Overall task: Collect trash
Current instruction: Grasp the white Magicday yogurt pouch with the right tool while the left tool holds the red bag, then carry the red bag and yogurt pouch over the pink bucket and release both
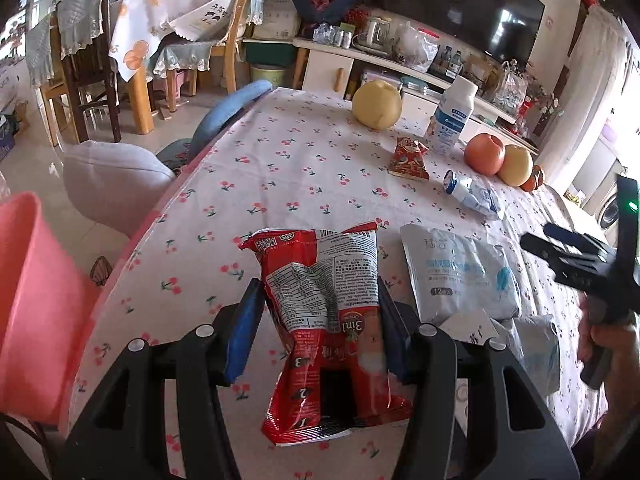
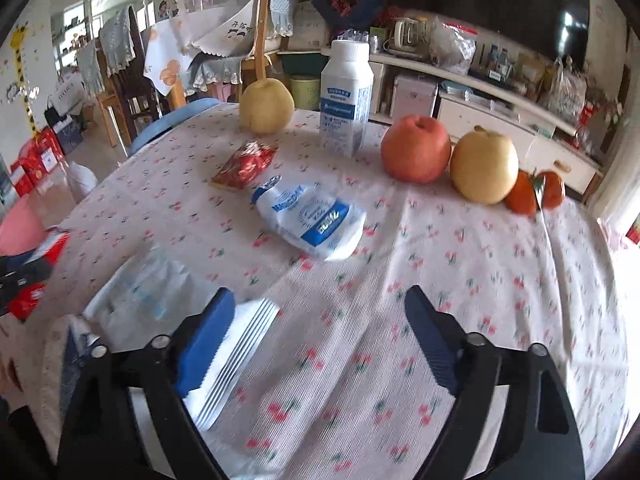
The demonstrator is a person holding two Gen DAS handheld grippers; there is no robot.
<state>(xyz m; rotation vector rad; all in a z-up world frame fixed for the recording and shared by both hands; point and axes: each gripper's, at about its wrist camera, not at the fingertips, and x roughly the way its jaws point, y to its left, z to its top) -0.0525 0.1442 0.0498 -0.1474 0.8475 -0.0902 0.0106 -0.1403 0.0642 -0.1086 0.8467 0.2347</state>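
Red "3in1" packet (image 1: 324,320) in left claw (image 1: 320,320)

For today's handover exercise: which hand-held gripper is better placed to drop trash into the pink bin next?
Left. The left hand-held gripper is shut on the red crinkled snack packet, with the pink plastic bin beside it; the right hand-held gripper is open, holding nothing.

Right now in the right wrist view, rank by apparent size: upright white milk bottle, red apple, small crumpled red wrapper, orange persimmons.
1. upright white milk bottle
2. red apple
3. small crumpled red wrapper; orange persimmons look alike, unranked.
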